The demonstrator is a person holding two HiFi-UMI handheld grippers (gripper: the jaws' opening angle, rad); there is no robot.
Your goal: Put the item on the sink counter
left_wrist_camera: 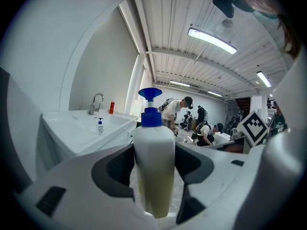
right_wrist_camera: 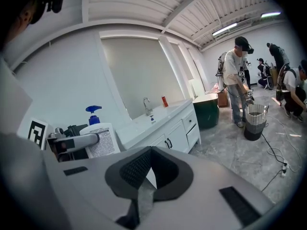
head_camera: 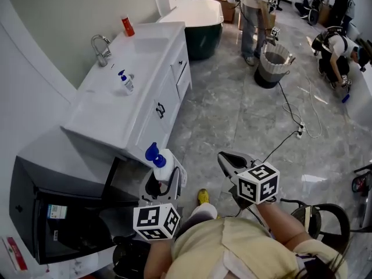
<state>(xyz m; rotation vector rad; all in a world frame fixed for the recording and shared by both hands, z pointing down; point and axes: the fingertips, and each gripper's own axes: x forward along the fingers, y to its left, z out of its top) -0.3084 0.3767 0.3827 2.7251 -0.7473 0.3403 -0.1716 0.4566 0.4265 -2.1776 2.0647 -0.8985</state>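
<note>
A white pump bottle (head_camera: pixel 163 166) with a blue pump head stands upright between the jaws of my left gripper (head_camera: pixel 158 182), which is shut on its body. In the left gripper view the bottle (left_wrist_camera: pixel 154 169) fills the middle, and my left gripper (left_wrist_camera: pixel 153 164) clamps it from both sides. The white sink counter (head_camera: pixel 143 92) lies ahead and to the left, and the bottle is held off its near corner above the floor. My right gripper (head_camera: pixel 231 163) hovers to the right with its jaws together and nothing in them. The right gripper view shows the bottle (right_wrist_camera: pixel 98 139) at the left.
On the counter are a chrome faucet (head_camera: pixel 102 49), a small pump bottle (head_camera: pixel 127 82) and a red container (head_camera: pixel 128 26). A black cabinet (head_camera: pixel 55 211) stands at the lower left. Farther off are a bathtub (head_camera: pixel 197 17), a bin (head_camera: pixel 273 63), floor cables (head_camera: pixel 296 112) and people.
</note>
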